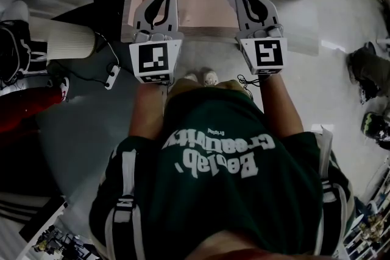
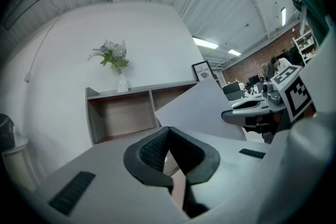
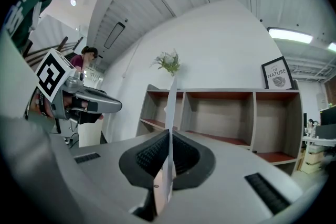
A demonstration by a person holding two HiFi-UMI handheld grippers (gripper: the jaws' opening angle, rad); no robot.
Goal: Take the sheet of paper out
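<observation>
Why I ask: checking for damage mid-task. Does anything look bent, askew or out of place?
Nothing stands out. The sheet of paper looks flat and uncreased, clamped in the right tool. On the shelf, the vase and framed picture stand upright.

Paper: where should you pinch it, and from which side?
Pinch the paper by its near edge, coming in level from the person's side, one pad on each flat face. It is thin and stands on edge; the right hand-held gripper grips it that way.
</observation>
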